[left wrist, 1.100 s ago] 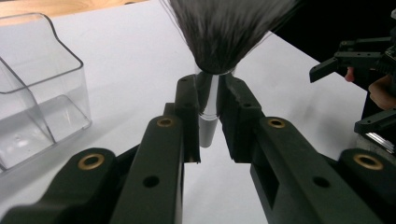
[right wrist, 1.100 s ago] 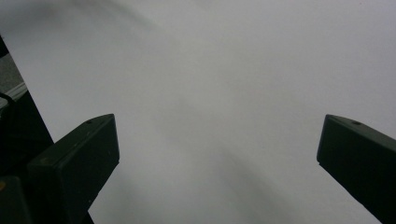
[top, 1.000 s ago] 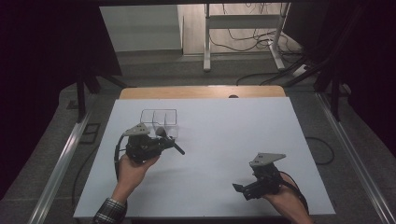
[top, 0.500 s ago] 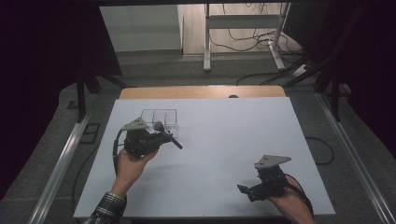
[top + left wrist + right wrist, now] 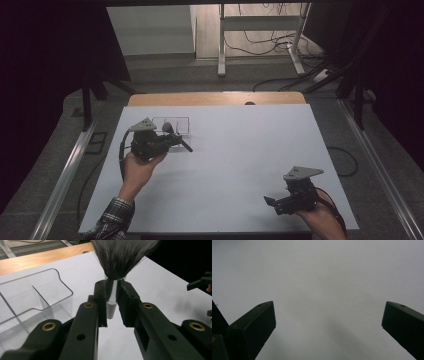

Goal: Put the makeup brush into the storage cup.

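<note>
Clamped on the silver ferrule of a makeup brush (image 5: 113, 277), the left gripper (image 5: 172, 141) is held above the white table (image 5: 240, 150), just beside the clear plastic organizer (image 5: 172, 124), with the dark bristles fanning out beyond its jaw tips and the handle end poking out below the pads. In the left gripper view the organizer (image 5: 32, 300), a divided bin, stands just to the side of the jaws. Well apart from the organizer, at the table's near edge, the right gripper (image 5: 272, 202) hovers with its jaws spread wide and nothing between them.
</note>
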### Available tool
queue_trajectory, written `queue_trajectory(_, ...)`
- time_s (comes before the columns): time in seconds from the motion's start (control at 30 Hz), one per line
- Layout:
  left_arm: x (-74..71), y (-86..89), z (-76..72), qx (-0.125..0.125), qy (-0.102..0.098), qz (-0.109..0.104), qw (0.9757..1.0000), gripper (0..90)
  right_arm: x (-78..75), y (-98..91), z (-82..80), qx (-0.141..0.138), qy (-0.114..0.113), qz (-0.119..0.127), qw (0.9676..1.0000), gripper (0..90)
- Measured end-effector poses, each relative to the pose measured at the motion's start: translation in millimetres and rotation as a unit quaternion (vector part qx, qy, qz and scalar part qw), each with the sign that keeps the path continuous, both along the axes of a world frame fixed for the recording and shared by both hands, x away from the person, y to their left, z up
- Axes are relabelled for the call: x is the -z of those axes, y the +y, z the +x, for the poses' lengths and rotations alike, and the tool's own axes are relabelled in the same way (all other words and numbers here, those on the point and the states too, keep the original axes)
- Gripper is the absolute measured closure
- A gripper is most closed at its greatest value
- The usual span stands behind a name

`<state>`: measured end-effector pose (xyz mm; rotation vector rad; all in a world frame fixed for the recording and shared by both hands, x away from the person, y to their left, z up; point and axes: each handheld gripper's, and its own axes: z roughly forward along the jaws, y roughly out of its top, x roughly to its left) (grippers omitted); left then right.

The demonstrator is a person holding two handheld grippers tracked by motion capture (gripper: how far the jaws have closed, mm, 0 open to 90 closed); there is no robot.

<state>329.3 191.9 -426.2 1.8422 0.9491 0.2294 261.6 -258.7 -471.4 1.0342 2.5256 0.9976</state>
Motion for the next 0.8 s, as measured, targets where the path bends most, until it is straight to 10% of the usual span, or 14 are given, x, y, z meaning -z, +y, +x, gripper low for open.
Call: queue_trajectory(0.8,-13.9,8.5,25.4,-0.032,-0.003,0.024,0.9992,77.2,1.8,-16.6,-2.5,0.020,0.006,-0.002,0.9998,0.0)
